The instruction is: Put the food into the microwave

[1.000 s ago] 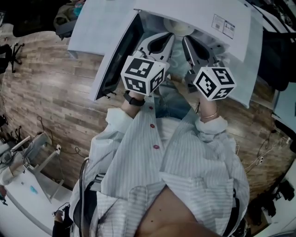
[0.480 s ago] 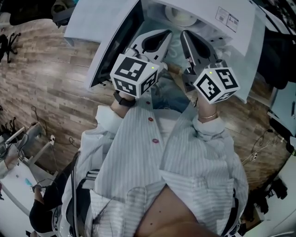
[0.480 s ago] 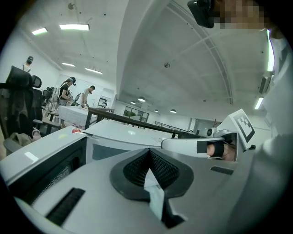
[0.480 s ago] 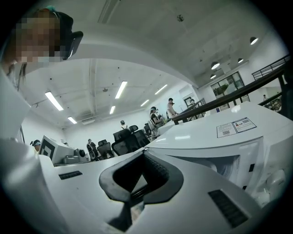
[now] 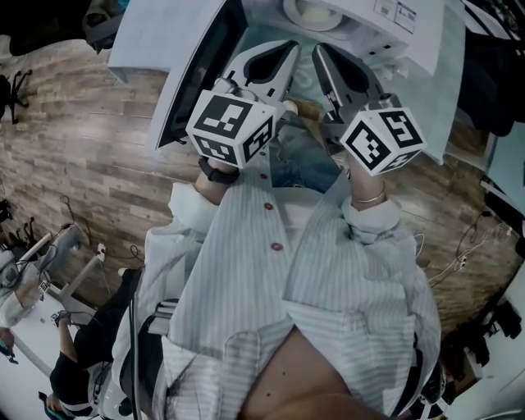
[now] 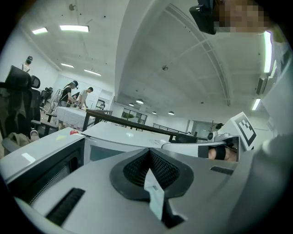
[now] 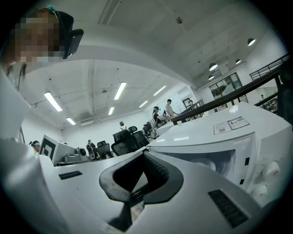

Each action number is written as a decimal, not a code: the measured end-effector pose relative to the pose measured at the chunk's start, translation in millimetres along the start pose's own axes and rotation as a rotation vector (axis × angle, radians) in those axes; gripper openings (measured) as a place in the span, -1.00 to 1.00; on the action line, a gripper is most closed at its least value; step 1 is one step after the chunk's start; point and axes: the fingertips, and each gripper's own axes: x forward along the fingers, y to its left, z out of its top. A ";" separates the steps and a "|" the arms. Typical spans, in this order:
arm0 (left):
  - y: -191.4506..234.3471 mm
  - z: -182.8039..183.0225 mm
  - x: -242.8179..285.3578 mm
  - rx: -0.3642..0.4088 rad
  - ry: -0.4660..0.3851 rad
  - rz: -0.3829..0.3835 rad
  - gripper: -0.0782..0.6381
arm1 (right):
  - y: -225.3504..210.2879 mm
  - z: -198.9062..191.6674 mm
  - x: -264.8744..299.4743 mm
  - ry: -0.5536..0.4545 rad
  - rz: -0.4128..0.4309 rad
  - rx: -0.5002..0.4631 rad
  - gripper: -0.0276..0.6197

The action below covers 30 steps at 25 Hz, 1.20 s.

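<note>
**Head view**
- left gripper [image 5: 289, 51]: held level in front of the chest, nose towards the microwave [image 5: 426, 49]; jaws drawn together, nothing in them.
- right gripper [image 5: 321, 51]: just beside the left one, nearly parallel, also aimed at the opening; jaws together and empty.
- door [image 5: 193, 78]: swung wide open on the left gripper's side, so the mouth is unobstructed.
- white dish [image 5: 316, 12]: sits inside the cavity, straight ahead of both noses and well apart from them. It lies between the two lines of aim, a shade nearer the right gripper's.
- dish contents: cannot be made out from here.

**Left gripper view**
- left gripper [image 6: 149, 153]: black pads meet at the tip and only the hollow behind them is open; nothing is clamped.
- door [image 6: 46, 169]: dark window panel low on the left, close alongside the jaws.
- cavity: not visible past the gripper's own body.

**Right gripper view**
- right gripper [image 7: 144, 155]: pads closed on each other, empty.
- microwave [image 7: 219, 137]: ahead and to the right, with its opening facing the camera and the control knobs [image 7: 270, 169] at far right.
- white dish [image 7: 208, 163]: a pale round shape inside the cavity; whether it holds food cannot be seen.

**Judgement**
- task state: the dish appears to be already inside, so shutting the door looks like the step left.
- nearer hand: the left gripper is closer to the door.
</note>
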 end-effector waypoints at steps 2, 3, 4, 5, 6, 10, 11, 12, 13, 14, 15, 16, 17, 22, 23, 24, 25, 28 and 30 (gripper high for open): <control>-0.9 -0.4 -0.8 0.008 0.003 -0.002 -0.76 | 2.3 0.3 -1.8 -0.002 -0.003 -0.003 -0.82; -0.4 0.0 -1.2 0.012 0.002 -0.002 -0.76 | 3.5 0.7 -2.4 -0.003 -0.004 -0.004 -0.82; 0.8 0.7 -1.7 0.014 -0.001 -0.001 -0.76 | 4.4 0.9 -2.8 -0.003 -0.004 -0.004 -0.82; 2.3 1.3 -2.0 0.013 -0.004 0.002 -0.76 | 5.0 0.7 -3.0 -0.001 -0.002 -0.003 -0.82; 4.1 1.5 -2.3 0.009 -0.007 0.006 -0.76 | 5.3 0.1 -3.0 0.001 0.000 -0.001 -0.82; 5.5 1.6 2.1 0.011 -0.011 -0.014 -0.76 | 2.1 -1.2 -2.4 0.008 0.003 -0.004 -0.82; 4.0 2.0 3.6 0.012 -0.011 -0.030 -0.76 | 1.2 -0.7 -2.9 0.005 -0.002 -0.012 -0.82; 2.4 2.3 4.3 0.011 -0.010 -0.044 -0.76 | 0.9 -0.6 -3.8 0.003 -0.007 -0.021 -0.82; 1.1 2.4 3.7 0.002 -0.010 -0.056 -0.76 | 1.3 -1.2 -4.7 0.004 -0.011 -0.028 -0.82; 0.3 2.1 1.6 -0.013 -0.010 -0.062 -0.76 | 2.2 -2.3 -5.6 0.008 -0.012 -0.031 -0.82; -0.1 1.4 -1.3 -0.029 -0.008 -0.064 -0.76 | 3.0 -3.6 -6.5 0.012 -0.011 -0.029 -0.82; 0.0 0.3 -4.0 -0.040 -0.005 -0.064 -0.76 | 3.1 -4.6 -7.1 0.015 -0.010 -0.025 -0.82; 0.4 -0.6 -5.9 -0.045 -0.002 -0.063 -0.76 | 2.4 -5.3 -7.7 0.015 -0.012 -0.022 -0.82; 2.9 -2.0 -5.0 -0.041 0.009 -0.066 -0.76 | -3.3 -6.2 -10.0 0.015 -0.024 -0.017 -0.82; 3.5 -2.5 -5.2 -0.039 0.013 -0.066 -0.76 | -2.7 -6.9 -10.0 0.017 -0.023 -0.014 -0.82; 4.4 -3.1 -5.7 -0.037 0.017 -0.063 -0.76 | -1.9 -7.6 -9.9 0.020 -0.020 -0.012 -0.82; 5.5 -3.6 -6.3 -0.036 0.020 -0.060 -0.76 | -1.1 -8.2 -9.6 0.021 -0.017 -0.010 -0.82; 8.2 -5.2 -6.5 -0.033 0.027 -0.053 -0.76 | 1.0 -9.4 -9.0 0.030 -0.011 -0.006 -0.82; 7.9 -6.6 -4.7 -0.027 0.031 -0.056 -0.76 | -0.1 -9.6 -9.7 0.028 -0.014 -0.005 -0.82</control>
